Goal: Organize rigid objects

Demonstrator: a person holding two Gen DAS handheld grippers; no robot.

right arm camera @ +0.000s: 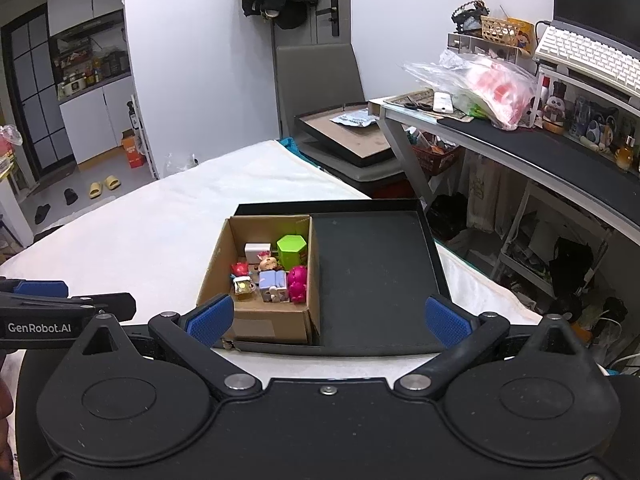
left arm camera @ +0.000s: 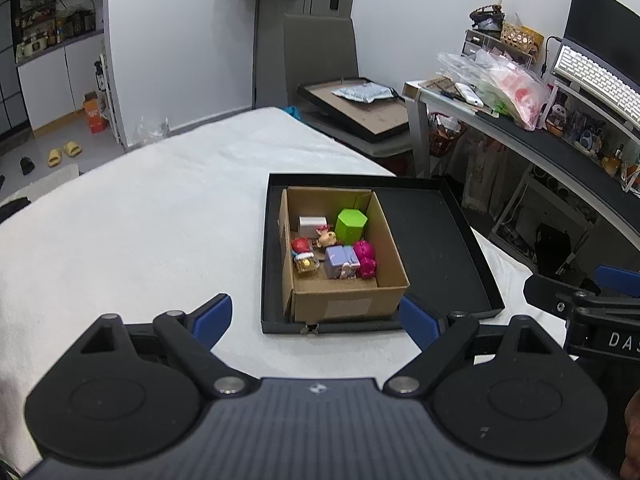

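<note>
A small cardboard box (left arm camera: 344, 304) (right arm camera: 272, 322) stands in the left half of a shallow black tray (left arm camera: 440, 240) (right arm camera: 372, 272) on the white-covered table. Inside the box lie several small toys: a green hexagonal block (left arm camera: 351, 224) (right arm camera: 292, 249), a magenta figure (left arm camera: 365, 258) (right arm camera: 298, 283), a lilac block (left arm camera: 340, 261) (right arm camera: 273, 285), a white block (left arm camera: 313, 224) (right arm camera: 257, 252) and a red figure (left arm camera: 301, 245) (right arm camera: 239, 269). My left gripper (left arm camera: 316, 316) hovers open just in front of the tray, nothing between its fingers. My right gripper (right arm camera: 328, 318) is open too, beside it to the right.
The white table (left arm camera: 160, 200) stretches left and ahead. At the right stands a cluttered desk (right arm camera: 540, 148) with plastic bags (right arm camera: 480, 88), a keyboard (right arm camera: 588, 60) and figurines. A grey chair (right arm camera: 320, 80) carrying a framed board (right arm camera: 348, 136) sits beyond the table's far edge.
</note>
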